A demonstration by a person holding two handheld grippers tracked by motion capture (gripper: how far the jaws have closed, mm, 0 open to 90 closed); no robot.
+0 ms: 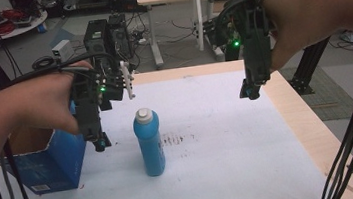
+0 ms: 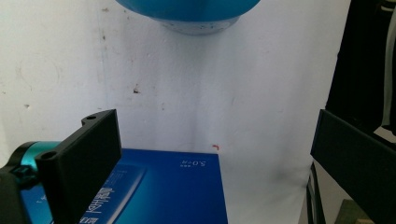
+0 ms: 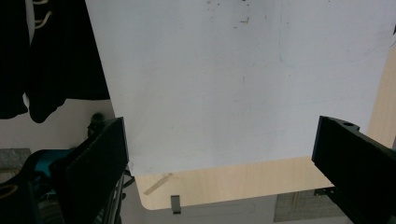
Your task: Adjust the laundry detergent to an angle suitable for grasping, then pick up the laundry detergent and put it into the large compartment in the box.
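In the high view a smooth blue plastic bottle (image 1: 149,142) with a rounded white cap stands upright on the white sheet (image 1: 229,138) between the left gripper (image 1: 99,141) and right gripper (image 1: 250,91), beside a glossy blue cardboard box (image 1: 53,161), while the left gripper view shows flat black jaws wide apart over that box (image 2: 177,186), and the right gripper view shows jaws apart over the matte sheet (image 3: 233,84) and pale wooden table (image 3: 224,184) edge.

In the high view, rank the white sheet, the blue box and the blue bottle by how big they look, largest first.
1. White sheet, covering most of the table.
2. Blue box, though the left hand hides part of it.
3. Blue bottle, standing upright beside the box; it is slimmer and clearly smallest.
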